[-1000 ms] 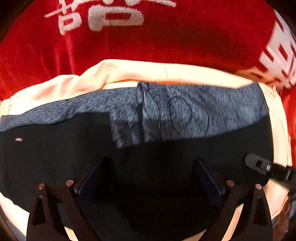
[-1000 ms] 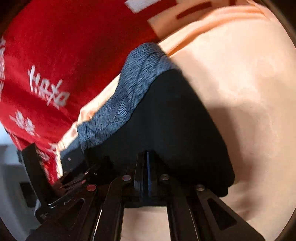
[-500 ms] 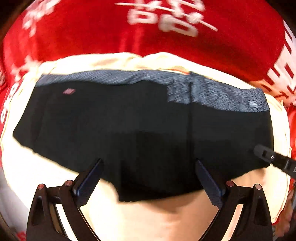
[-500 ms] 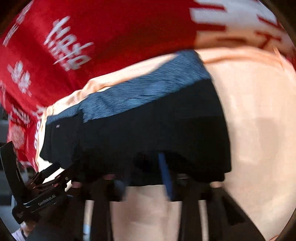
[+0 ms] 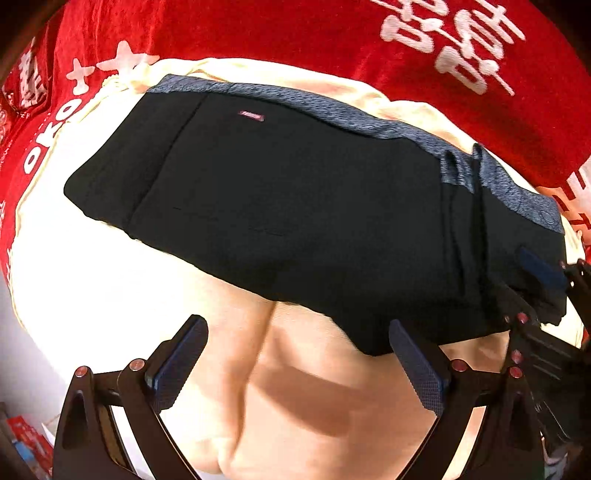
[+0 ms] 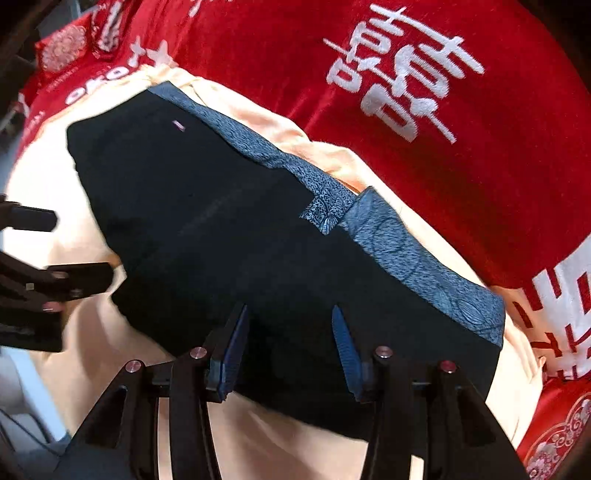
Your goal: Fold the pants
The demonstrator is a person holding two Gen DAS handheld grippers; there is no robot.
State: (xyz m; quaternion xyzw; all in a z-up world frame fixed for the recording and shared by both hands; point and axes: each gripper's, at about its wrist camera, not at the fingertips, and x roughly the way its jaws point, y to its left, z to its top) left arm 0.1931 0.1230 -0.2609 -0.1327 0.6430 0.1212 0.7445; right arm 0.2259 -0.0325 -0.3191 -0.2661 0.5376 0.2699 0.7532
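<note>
The black pants (image 5: 295, 221) lay folded into a broad flat bundle on a peach cloth (image 5: 314, 398), which in turn covered a red cloth (image 5: 295, 33) with white lettering. A grey patterned waistband (image 6: 406, 251) ran along the far edge of the pants, and a small pink tag (image 5: 251, 115) showed on the upper layer.

The left gripper (image 5: 299, 363) pointed almost straight down above the peach cloth, near the front edge of the pants. Its jaws stood wide apart with nothing between them; the left pad hung over bare cloth and the right one sat just at the hem of the pants.

The right gripper (image 6: 291, 350) tilted steeply downward over the near edge of the pants. Its jaws had just been opening and stood partly spread. Dark fabric lay under the gap, though the pads did not seem to press on it; the black cloth made that hard to judge. In the right wrist view, the left gripper appeared as a blurred dark shape at the left edge.
</note>
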